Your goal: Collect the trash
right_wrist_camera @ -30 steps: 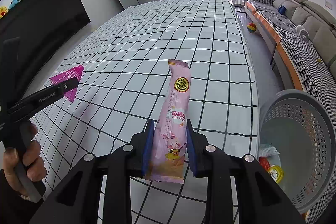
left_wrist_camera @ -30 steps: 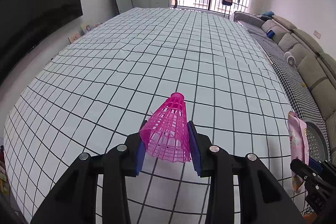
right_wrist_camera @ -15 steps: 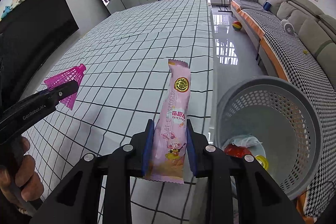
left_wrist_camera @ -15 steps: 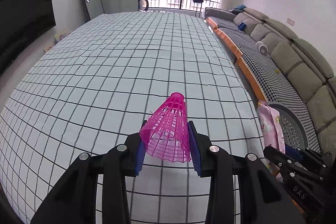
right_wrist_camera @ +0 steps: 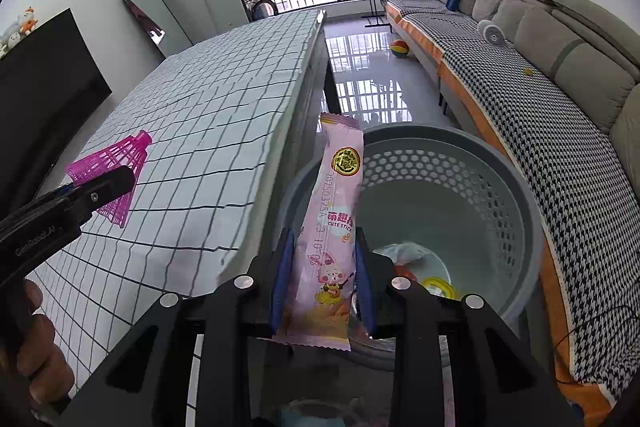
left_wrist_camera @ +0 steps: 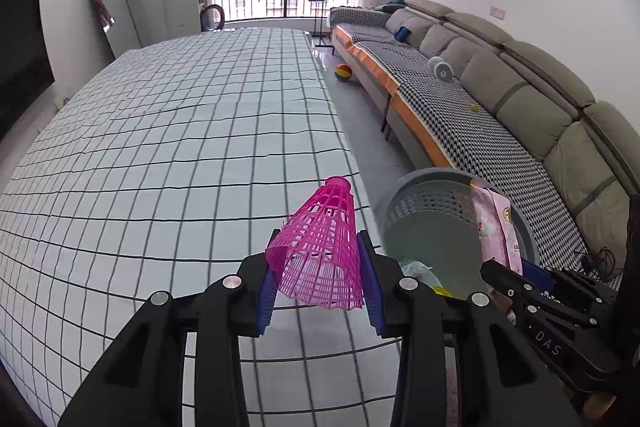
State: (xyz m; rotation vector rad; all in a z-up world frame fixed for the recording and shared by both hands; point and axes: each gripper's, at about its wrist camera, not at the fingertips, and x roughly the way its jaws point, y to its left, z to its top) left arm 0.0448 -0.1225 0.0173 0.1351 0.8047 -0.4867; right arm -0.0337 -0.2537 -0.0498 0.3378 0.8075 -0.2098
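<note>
Snack wrapper (right_wrist_camera: 334, 227) pinched in right gripper (right_wrist_camera: 323, 277) above basket (right_wrist_camera: 520, 195) for dropping; left gripper (left_wrist_camera: 320, 285) clamped shuttlecock (left_wrist_camera: 322, 247) beside basket, probably next.

basket (right_wrist_camera: 520, 211) trash partly hidden by wrapper (right_wrist_camera: 336, 227)

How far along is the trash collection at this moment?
Done: some scraps already lie in the grey perforated plastic basket. In hand: the right gripper clamps a pink snack-stick wrapper above the basket's near rim; the left gripper clamps a pink plastic shuttlecock over the checked tablecloth's edge. Left: releasing both into the basket.
</note>
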